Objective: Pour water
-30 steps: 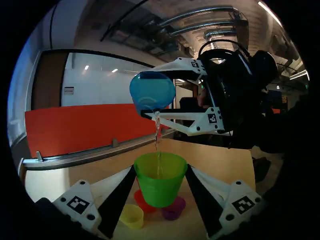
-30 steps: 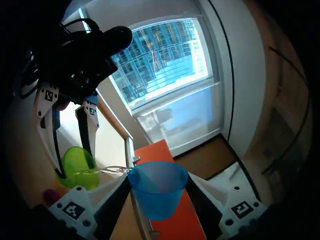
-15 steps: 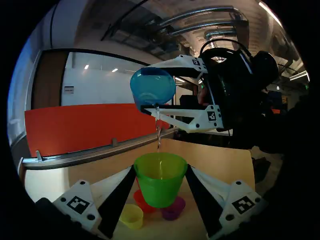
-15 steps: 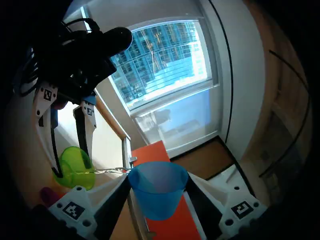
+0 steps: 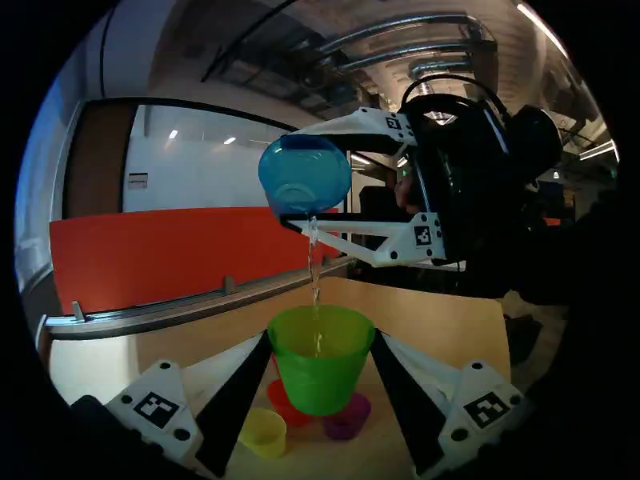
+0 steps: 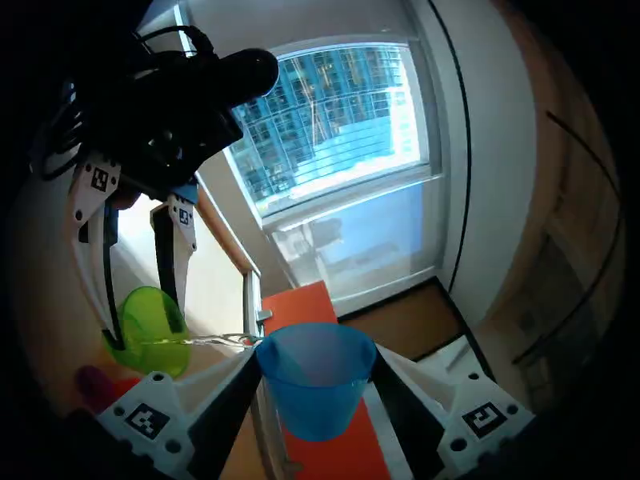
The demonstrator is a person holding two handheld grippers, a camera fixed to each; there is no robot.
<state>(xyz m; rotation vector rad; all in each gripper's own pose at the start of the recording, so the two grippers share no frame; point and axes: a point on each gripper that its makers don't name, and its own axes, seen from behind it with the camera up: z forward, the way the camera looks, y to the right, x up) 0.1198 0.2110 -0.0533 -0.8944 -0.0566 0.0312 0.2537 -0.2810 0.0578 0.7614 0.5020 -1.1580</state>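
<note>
"How is everything held?"

"Right claw (image 6: 316, 357) high, clenched on a blue cup (image 5: 304, 172) tipped sideways; water (image 5: 313, 268) streams into the upright green cup (image 5: 320, 374) the left claw (image 5: 321, 342) grips above the desk (image 5: 448, 324)."

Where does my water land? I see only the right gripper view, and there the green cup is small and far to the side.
Observer: In the left gripper view the water falls inside the rim of the green cup, near the middle of its mouth.
Operator: Is that cup upright?
Observer: Yes. The left gripper holds it upright, with both fingers on its sides.
Operator: What is below it?
Observer: A yellow cup, a red cup and a purple cup stand on the table under it.
</note>
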